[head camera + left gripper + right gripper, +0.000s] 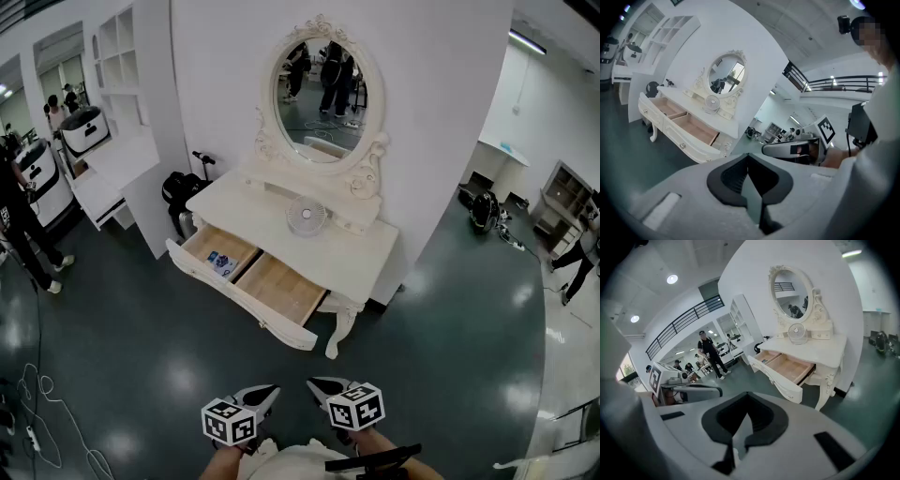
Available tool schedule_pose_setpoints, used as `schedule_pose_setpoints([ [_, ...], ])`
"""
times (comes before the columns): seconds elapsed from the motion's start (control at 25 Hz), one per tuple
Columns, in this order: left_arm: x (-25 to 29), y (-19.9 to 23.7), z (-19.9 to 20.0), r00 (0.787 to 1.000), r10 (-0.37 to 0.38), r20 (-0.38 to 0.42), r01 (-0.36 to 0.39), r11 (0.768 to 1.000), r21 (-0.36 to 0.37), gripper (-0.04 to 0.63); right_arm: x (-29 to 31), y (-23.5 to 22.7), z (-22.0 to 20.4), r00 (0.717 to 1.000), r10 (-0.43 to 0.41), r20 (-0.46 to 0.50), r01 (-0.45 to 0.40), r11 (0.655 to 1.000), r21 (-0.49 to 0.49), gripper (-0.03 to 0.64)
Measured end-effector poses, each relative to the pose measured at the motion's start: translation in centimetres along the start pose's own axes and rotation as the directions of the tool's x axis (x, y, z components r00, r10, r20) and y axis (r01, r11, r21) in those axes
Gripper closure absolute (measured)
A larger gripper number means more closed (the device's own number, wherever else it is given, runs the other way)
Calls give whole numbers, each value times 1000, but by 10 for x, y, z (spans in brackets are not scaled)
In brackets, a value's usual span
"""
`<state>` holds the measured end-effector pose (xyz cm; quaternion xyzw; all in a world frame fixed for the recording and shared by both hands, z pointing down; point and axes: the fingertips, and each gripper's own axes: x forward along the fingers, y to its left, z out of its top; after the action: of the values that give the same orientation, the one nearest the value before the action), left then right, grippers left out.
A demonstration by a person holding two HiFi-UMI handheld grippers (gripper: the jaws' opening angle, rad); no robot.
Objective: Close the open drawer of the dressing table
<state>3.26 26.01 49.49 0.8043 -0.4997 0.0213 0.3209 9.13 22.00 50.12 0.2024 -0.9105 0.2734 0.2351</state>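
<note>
White dressing table w/ small fan on top.

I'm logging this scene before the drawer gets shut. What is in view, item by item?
dressing table: one, white, against the white wall
drawer: one, white front, wood lining, pulled out, two compartments
mirror: one, oval, white ornate frame, atop the table
fan: one, small, white, on the tabletop below the mirror
packet: one, blue and white, drawer compartment at the head view's left
black object: one, on the floor left of the table
shelf unit: one, white, far left
left gripper: one, grey, shut, empty
right gripper: one, grey, shut, empty
</note>
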Motion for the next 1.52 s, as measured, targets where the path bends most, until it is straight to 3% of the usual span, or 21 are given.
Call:
schedule_pose_setpoints([
  [0.84, 18, 8, 7, 1000, 1, -14, -1, 1000, -7, 586, 6, -14, 18, 1000, 14, 27, -14, 1000, 7, 598],
  [1.16, 43, 3, 10, 1000, 20, 9, -19, 999, -32, 586, 5, -41, 24, 999, 40, 1, -40, 999, 12, 598],
  [1.52, 55, 48, 24, 1000, 30, 4, -29, 997, -72, 586, 44, -58, 45, 999, 39, -16, -38, 998, 49, 598],
])
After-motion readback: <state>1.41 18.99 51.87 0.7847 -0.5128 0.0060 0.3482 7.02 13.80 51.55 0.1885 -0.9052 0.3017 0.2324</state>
